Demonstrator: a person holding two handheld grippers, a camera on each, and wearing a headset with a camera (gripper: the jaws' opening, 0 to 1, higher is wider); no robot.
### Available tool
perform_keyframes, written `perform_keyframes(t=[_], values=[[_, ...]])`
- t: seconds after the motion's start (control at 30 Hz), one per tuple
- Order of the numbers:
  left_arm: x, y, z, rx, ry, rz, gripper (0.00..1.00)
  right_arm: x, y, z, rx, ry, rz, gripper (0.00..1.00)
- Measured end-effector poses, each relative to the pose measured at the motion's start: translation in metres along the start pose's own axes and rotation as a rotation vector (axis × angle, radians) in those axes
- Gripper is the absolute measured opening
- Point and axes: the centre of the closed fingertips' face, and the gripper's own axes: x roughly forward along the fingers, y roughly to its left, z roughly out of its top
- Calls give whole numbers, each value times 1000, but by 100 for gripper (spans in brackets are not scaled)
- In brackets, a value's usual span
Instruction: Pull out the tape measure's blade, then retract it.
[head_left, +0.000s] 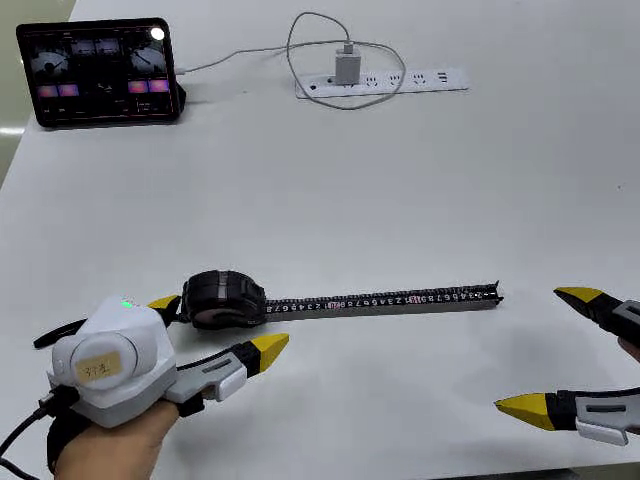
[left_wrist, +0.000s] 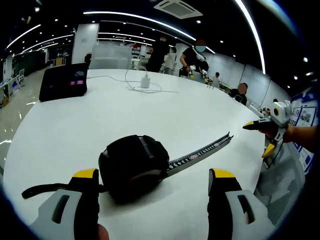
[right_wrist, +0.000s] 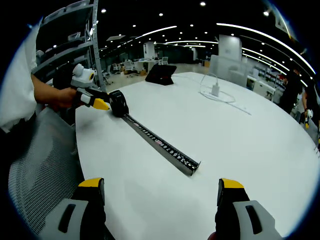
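Note:
A black tape measure case (head_left: 222, 298) lies on the white table (head_left: 350, 190), and its dark blade (head_left: 385, 301) is pulled out flat to the right, ending in a hook (head_left: 495, 294). My left gripper (head_left: 215, 325) is open, one yellow tip on each side of the case (left_wrist: 134, 165), and I cannot tell whether it touches. My right gripper (head_left: 548, 351) is open and empty, a little right of the hook and apart from it. From the right gripper view the blade (right_wrist: 160, 144) runs from the hook (right_wrist: 192, 167) back to the case (right_wrist: 119, 103), in front of my right gripper (right_wrist: 160, 183).
A tablet (head_left: 100, 72) with a lit screen stands at the back left. A white power strip (head_left: 385, 82) with a charger and looped cable lies at the back centre. The case's black strap (head_left: 55, 333) trails left. The table's near edge runs just below both grippers.

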Motion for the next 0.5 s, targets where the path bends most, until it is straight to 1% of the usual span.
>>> perform_keyframes(t=[0.03,0.13,0.27,0.37,0.4,0.5], values=[[1,-1,0,4,1,-1,87,0,-1,1,1,-1,-1,93],[3,0,4,-29,-14,7,88,0,-2,1,-3,2,-2,92],[6,0,7,-30,-23,22,88,1,-2,1,-4,4,-1,92],[8,2,9,-55,-36,47,87,2,-3,0,-7,5,1,90],[9,1,9,-58,-37,47,88,2,-3,1,-8,5,1,90],[10,4,9,-59,-42,74,87,3,-3,1,-14,7,4,88]])
